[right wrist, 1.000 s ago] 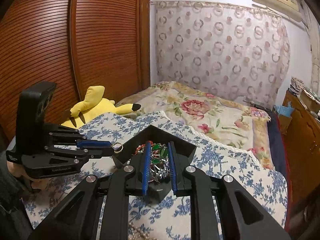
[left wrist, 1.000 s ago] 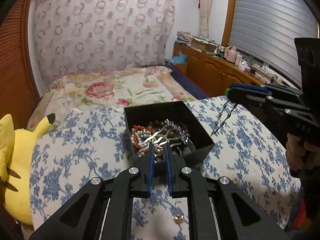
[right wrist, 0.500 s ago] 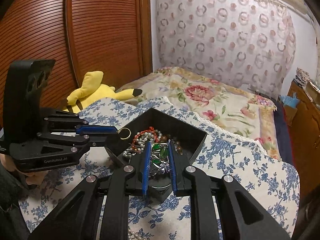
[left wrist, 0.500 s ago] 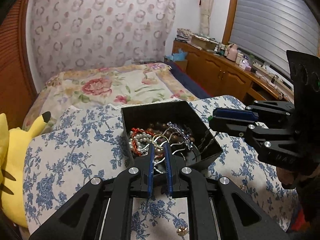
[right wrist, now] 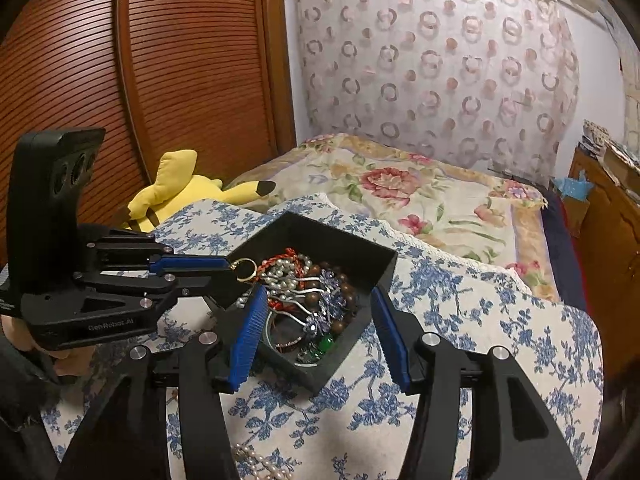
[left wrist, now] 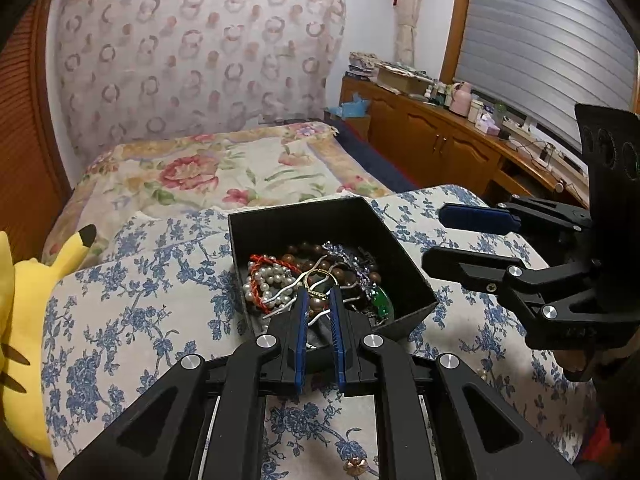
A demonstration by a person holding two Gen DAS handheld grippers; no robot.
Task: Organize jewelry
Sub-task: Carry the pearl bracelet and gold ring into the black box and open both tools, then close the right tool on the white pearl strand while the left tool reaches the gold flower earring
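The left gripper [right wrist: 236, 270] is clamped on a thin gold ring [right wrist: 245, 269], which it holds just over the near-left rim of the black box [left wrist: 416, 280]; in my judgement the ring hangs there so that it can fall among the rest. The right gripper [right wrist: 320, 312] has just been opening, and nothing sits between its jaws now: its two blue pads [right wrist: 246, 340] stand wide over the box's near corner, probably because the piece it carried is already let go into the box. Beyond the right gripper's tips and under the left one's lies the heap: one white pearl strand [left wrist: 270, 280], one red cord [left wrist: 276, 264], one string of brown beads [left wrist: 316, 250], one silvery-purple chain [left wrist: 352, 256] and one green stone [left wrist: 382, 300]; more may lie beneath. Outside the box, nearer than both grippers, one small flower-shaped piece [left wrist: 355, 467] rests on the blue-flowered cloth [left wrist: 132, 320], and one more pearl strand [right wrist: 256, 460] lies below the right gripper. One yellow plush toy [right wrist: 180, 192] sits well off beyond the left gripper.
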